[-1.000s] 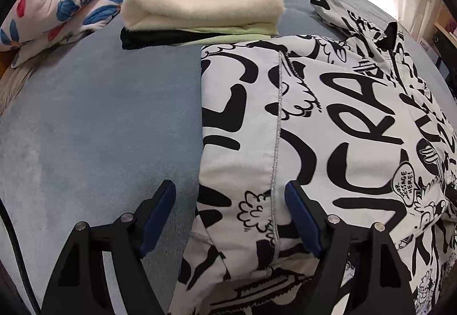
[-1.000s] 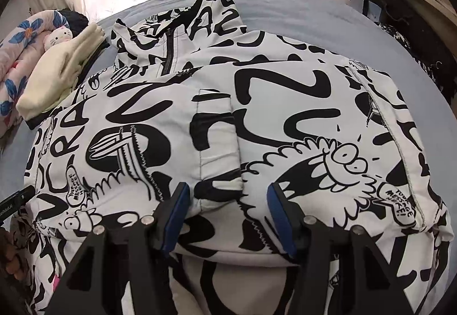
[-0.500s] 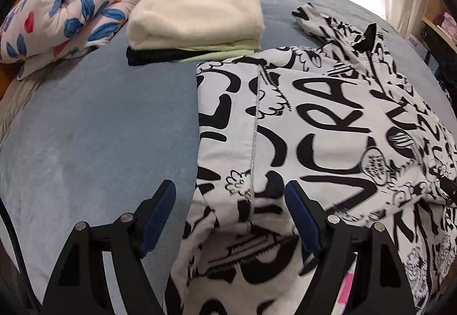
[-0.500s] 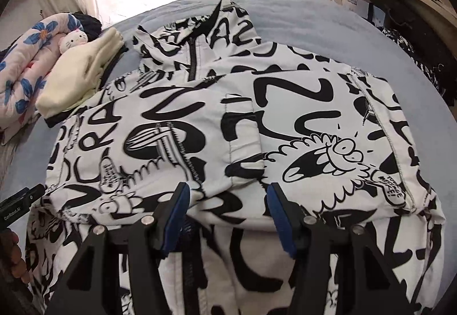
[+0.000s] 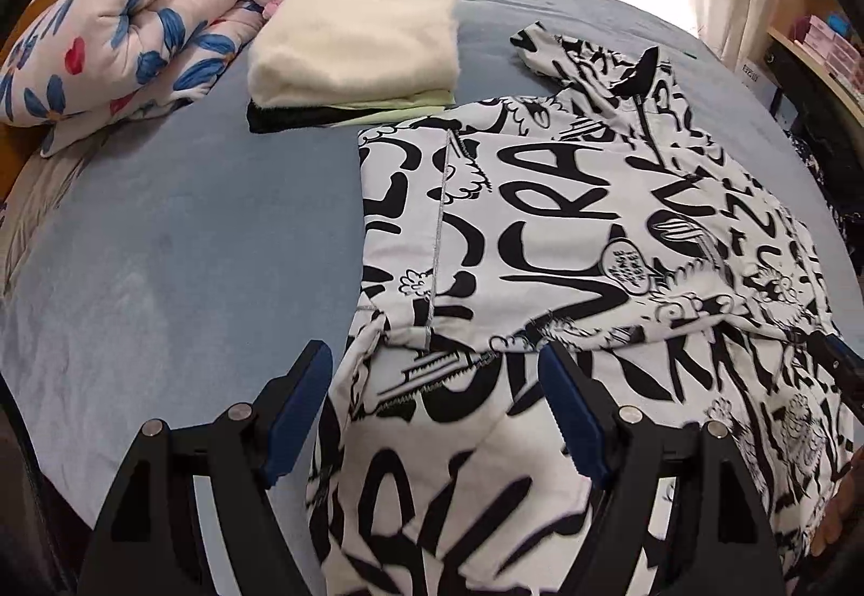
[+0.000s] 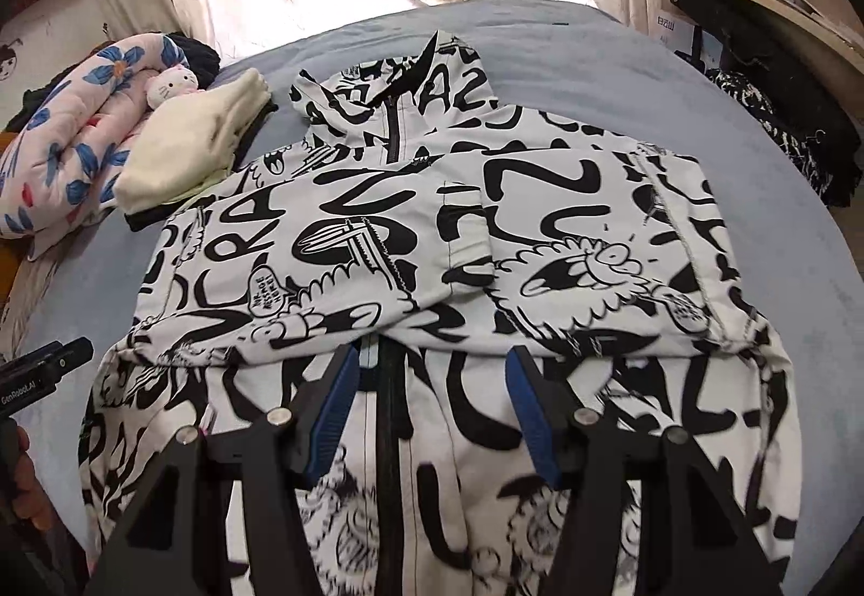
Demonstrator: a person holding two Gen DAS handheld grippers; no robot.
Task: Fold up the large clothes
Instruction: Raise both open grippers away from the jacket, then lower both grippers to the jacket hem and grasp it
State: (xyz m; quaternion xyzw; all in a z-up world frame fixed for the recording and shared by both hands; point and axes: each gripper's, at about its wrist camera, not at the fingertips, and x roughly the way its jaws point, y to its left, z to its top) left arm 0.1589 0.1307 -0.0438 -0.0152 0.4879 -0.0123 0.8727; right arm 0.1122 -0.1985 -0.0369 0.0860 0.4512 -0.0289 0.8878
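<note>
Now | jacket [image 6: 432,229] spread on bed [image 5: 189,229], sleeves folded across, hem near | left gripper [image 5: 434,412], right gripper [image 6: 432,407]: wide open, empty, above hem | soft, floppy, probably light; pinch near hem corners

Left gripper [image 5: 432,407]: two matte black angular finger arms with triangular cut-outs, each carrying two round silver screw heads on top. The jaws are lined with blue pads [image 5: 567,412] on their inner faces. A thin black cable runs down the lower left edge of the left wrist view.

Right gripper [image 6: 429,407]: same build, black arms, silver screws, blue pads [image 6: 526,412].

In the right wrist view the left gripper's black body bears white "GenRobot.AI" lettering [image 6: 21,388]. Bare skin of the left hand [image 6: 27,482] shows below it.
</note>
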